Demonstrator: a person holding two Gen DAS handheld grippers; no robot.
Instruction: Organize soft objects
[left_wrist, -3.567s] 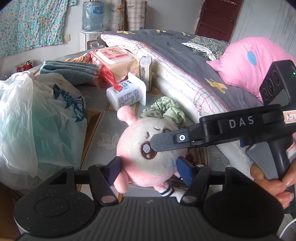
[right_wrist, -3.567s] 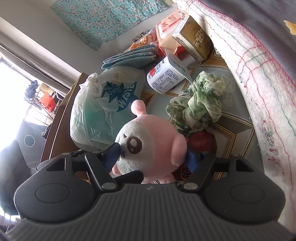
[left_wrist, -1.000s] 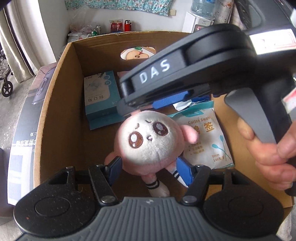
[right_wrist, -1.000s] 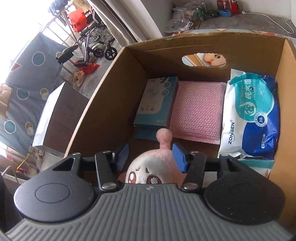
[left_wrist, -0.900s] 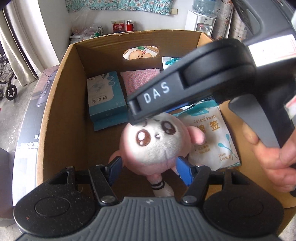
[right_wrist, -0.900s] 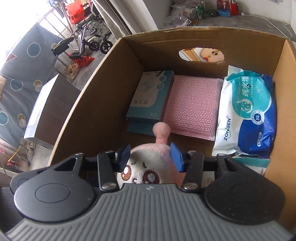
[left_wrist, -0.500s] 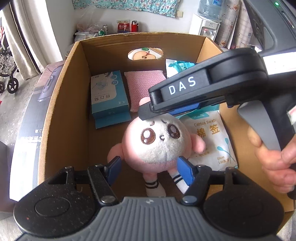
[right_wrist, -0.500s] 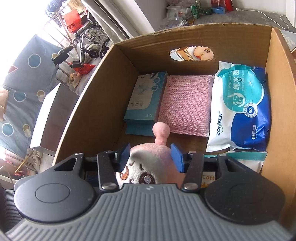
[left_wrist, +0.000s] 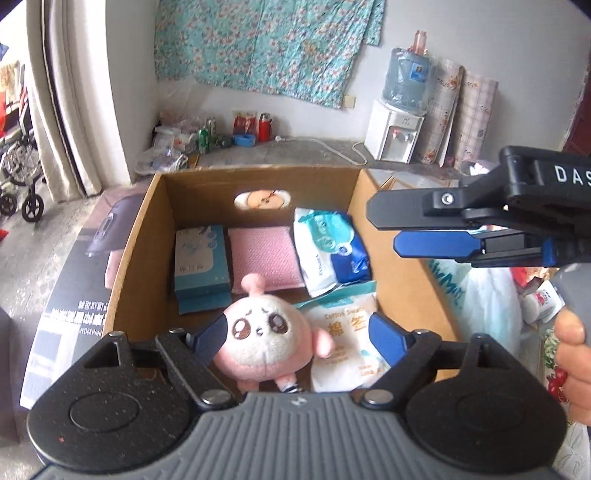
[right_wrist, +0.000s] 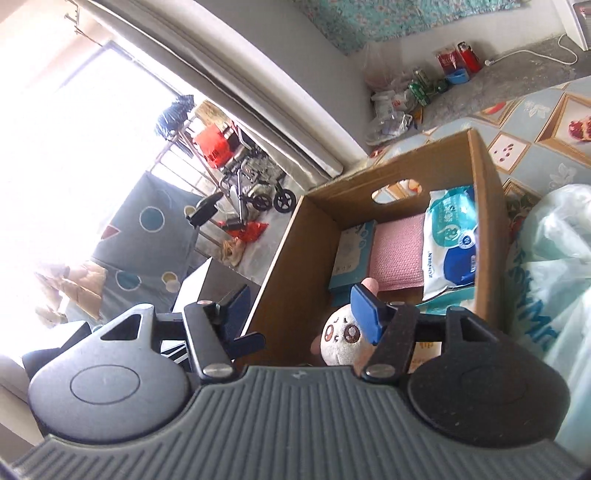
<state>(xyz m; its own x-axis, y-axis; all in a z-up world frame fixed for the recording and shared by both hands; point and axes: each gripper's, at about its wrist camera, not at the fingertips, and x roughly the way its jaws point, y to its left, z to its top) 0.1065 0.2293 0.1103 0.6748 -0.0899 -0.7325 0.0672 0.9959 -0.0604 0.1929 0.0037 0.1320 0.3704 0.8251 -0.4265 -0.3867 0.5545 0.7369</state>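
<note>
A pink and white plush toy lies face up on the floor of the cardboard box, near its front. My left gripper hovers above it. Its jaws are opening: the toy shows between the blue pads, and the right pad stands well off it. My right gripper juts in from the right above the box's right wall, its jaws opening with nothing between them. In the right wrist view the right gripper straddles the box's left wall, and the toy sits low behind the right finger.
The box also holds a blue tissue box, a pink cloth pad, a wet wipes pack and a cotton swab pack. A white plastic bag lies right of the box. A person's hand grips the right handle.
Both grippers have risen and drawn back from the box. The right one swung off to the right. The left jaws have spread, and the plush stays in the box.
</note>
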